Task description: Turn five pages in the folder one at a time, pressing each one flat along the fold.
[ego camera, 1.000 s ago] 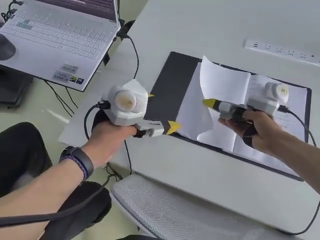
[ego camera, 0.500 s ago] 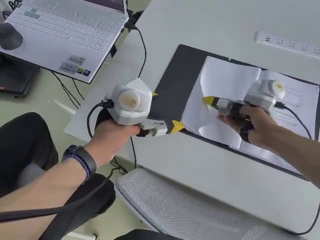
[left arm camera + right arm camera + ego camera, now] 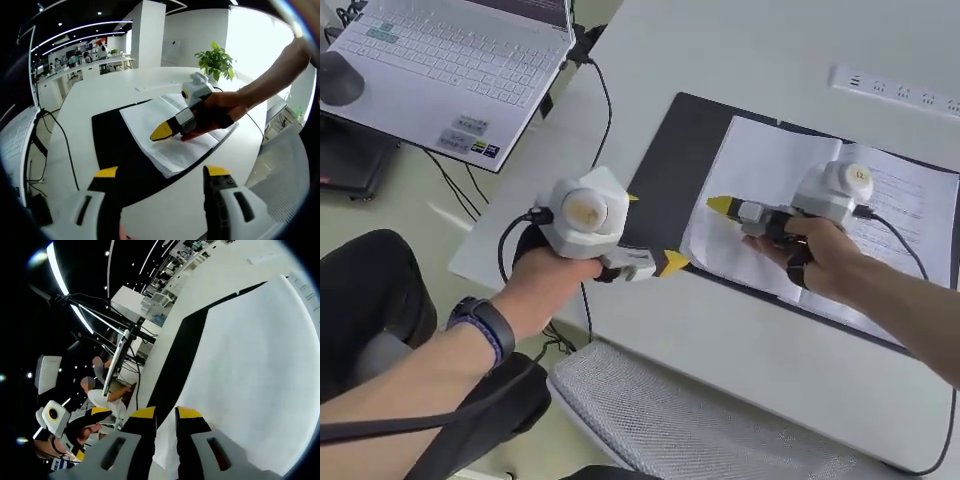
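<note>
Right gripper (image 3: pixel 720 206) has its jaws drawn together with nothing visible between them, and its yellow tip lies low on the turned page (image 3: pixel 760 165). Under and ahead of that tip the sheet now lies flat on the stack. A second ago it stood curled in the air above the jaws, and half a second ago it was only partly down. This page turn looks finished, and I judge the press along the fold, which lies behind the tip under the holding hand (image 3: pixel 815 255), to be the step in hand. Beyond the sheet's far edge from the tip is the bare black cover of the folder (image 3: pixel 665 170), open on the white table (image 3: pixel 740 60).

Left gripper (image 3: pixel 162 174) is spread wide and holds nothing. It hangs off the folder's near corner, apart from the paper.

From the left gripper view the right tip reads as one closed wedge touching the page, which the head view leaves unclear. The right gripper view shows a slim gap between its own jaws and the smooth paper in front of them. The head view adds a laptop (image 3: pixel 450 60) well beyond the left gripper.
</note>
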Tool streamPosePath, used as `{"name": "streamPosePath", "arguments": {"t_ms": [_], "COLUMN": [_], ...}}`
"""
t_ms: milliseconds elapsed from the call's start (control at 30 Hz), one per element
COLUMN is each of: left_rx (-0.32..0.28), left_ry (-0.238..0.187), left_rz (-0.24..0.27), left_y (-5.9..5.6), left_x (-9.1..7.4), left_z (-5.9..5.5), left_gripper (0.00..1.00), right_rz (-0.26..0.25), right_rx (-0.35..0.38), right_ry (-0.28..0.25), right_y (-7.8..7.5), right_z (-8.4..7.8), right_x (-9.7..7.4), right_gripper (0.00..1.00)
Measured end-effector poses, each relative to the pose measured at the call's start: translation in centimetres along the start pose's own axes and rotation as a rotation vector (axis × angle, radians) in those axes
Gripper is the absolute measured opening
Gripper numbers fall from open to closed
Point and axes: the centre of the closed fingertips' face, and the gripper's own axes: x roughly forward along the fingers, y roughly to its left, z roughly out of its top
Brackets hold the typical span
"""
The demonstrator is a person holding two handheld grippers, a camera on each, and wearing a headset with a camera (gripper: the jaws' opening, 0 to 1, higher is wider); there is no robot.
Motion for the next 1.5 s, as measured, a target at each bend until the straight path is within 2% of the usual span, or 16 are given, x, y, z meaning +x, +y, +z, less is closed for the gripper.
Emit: {"name": "streamPosePath", "arguments": {"t_ms": [133,300,433,567,667,800,1000,1300,1400,1500], "left_rx": [0.006,0.003,0.008,0.017,0.023,0.027,0.039,0.081,0.088,0.103], "left_ry": [0.008,0.003,-0.001,-0.005,-0.010,-0.012,-0.011,0.032,0.055,0.089], "left_rz": [-0.003,-0.013,-0.023,-0.031,-0.035,-0.040,-0.055,-0.079,-0.088,-0.082], "left_y": [-0.1,-0.4,-0.5,-0.7,-0.7,-0.7,-0.9,-1.6,-1.8,-1.8], "left_x": [0.4,1.2,1.8,2.3,2.7,3.2,4.2,6.8,7.7,8.7], "left_z": [0.0,0.6,1.2,1.8,2.3,2.7,3.1,2.4,1.7,0.4], "left_gripper": [0.65,0.63,0.62,0.60,0.59,0.58,0.53,0.46,0.45,0.43], "right_rz": [0.006,0.002,0.000,-0.001,0.013,-0.002,-0.030,-0.061,-0.071,-0.077], "right_rx": [-0.012,-0.025,-0.065,-0.111,-0.151,-0.227,-0.305,-0.349,-0.351,-0.352], "right_ry": [-0.010,-0.027,-0.028,-0.022,-0.048,-0.054,-0.064,-0.101,-0.117,-0.126], "right_y": [0.1,0.2,0.2,0.9,1.9,3.3,4.0,4.1,4.0,3.8], "right_z": [0.3,1.0,1.6,1.8,2.8,3.2,4.0,5.1,5.5,5.5], "right_x": [-0.5,-1.6,-2.3,-3.3,-4.5,-6.1,-8.7,-12.1,-13.1,-13.7], "right_gripper": [0.15,0.17,0.18,0.22,0.26,0.29,0.32,0.32,0.32,0.32]}}
